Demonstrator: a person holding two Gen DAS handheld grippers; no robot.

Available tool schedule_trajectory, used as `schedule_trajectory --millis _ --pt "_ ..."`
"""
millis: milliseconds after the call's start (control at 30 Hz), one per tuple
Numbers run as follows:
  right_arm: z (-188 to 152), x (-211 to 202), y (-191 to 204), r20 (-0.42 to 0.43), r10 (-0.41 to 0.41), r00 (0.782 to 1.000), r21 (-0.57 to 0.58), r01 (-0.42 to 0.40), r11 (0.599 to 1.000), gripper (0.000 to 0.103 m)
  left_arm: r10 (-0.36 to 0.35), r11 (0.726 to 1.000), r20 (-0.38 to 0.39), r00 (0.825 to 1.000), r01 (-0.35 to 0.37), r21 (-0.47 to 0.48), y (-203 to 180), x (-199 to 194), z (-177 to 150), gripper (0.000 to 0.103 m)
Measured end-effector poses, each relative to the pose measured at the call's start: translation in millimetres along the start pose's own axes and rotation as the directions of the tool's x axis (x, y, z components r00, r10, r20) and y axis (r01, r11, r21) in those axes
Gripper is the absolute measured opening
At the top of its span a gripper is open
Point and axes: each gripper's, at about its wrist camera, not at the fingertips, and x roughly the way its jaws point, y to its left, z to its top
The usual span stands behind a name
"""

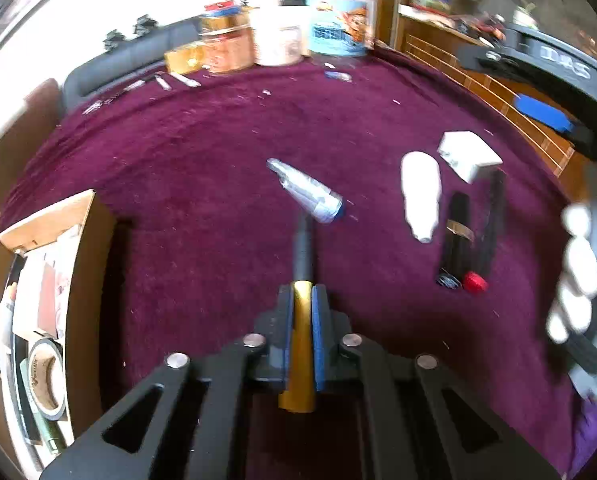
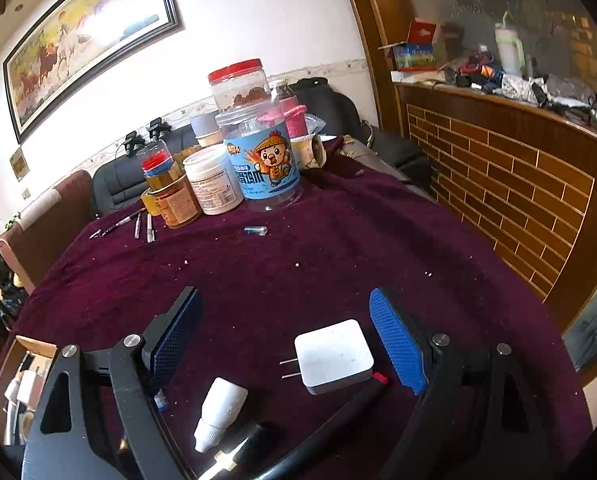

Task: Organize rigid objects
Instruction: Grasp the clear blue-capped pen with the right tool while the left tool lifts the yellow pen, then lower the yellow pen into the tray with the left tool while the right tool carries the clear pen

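My left gripper (image 1: pixel 301 312) is shut on a gold and grey pen (image 1: pixel 301 276) and holds it above the purple cloth. Ahead of it lies a silver tube (image 1: pixel 308 191). To the right lie a white bottle (image 1: pixel 421 196), a white plug adapter (image 1: pixel 469 154), a black tube (image 1: pixel 456 236) and a black pen with a red cap (image 1: pixel 488 232). My right gripper (image 2: pixel 286 344) is open above the white plug adapter (image 2: pixel 334 354), with the white bottle (image 2: pixel 220 408) and the red-capped pen (image 2: pixel 338 416) below it.
An open cardboard box (image 1: pixel 46 312) with tape and papers stands at the left. Jars and bottles (image 2: pixel 234 160) crowd the table's far edge, with pens (image 2: pixel 138 224) and a small blue item (image 2: pixel 255 230) near them. A brick-pattern counter (image 2: pixel 498 184) runs along the right.
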Motion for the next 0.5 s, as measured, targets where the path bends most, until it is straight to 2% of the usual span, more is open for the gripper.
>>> schedule_trajectory --millis 133,200,267,333,433,500 --pt "-5 -2 10 0.014 0.016 1.0 -0.051 -0.015 0.999 0.085 -0.049 0.998 0.054 0.997 0.051 -0.025 15 -38 -14 0.005" --pt "-8 -5 16 0.017 0.048 0.999 -0.065 -0.047 0.997 0.085 -0.089 0.993 0.103 0.991 0.097 -0.07 33 -65 -28 0.005" --pt "-11 -12 23 0.015 0.126 0.992 -0.069 -0.125 0.99 0.085 -0.118 0.985 0.133 0.984 0.133 -0.107 48 -85 -42 0.005" --pt "-13 -13 33 -0.004 0.149 0.989 -0.092 -0.148 0.985 0.086 -0.141 0.978 0.14 0.98 0.16 -0.133 63 -95 -50 0.005" --pt "-15 0 59 -0.147 0.234 0.961 -0.107 -0.25 0.962 0.085 -0.16 0.969 0.148 0.976 0.184 -0.168 82 -106 -66 0.005" --pt "-23 17 85 -0.279 0.212 0.937 -0.162 -0.263 0.951 0.085 -0.167 0.962 0.158 0.973 0.196 -0.189 93 -109 -73 0.005"
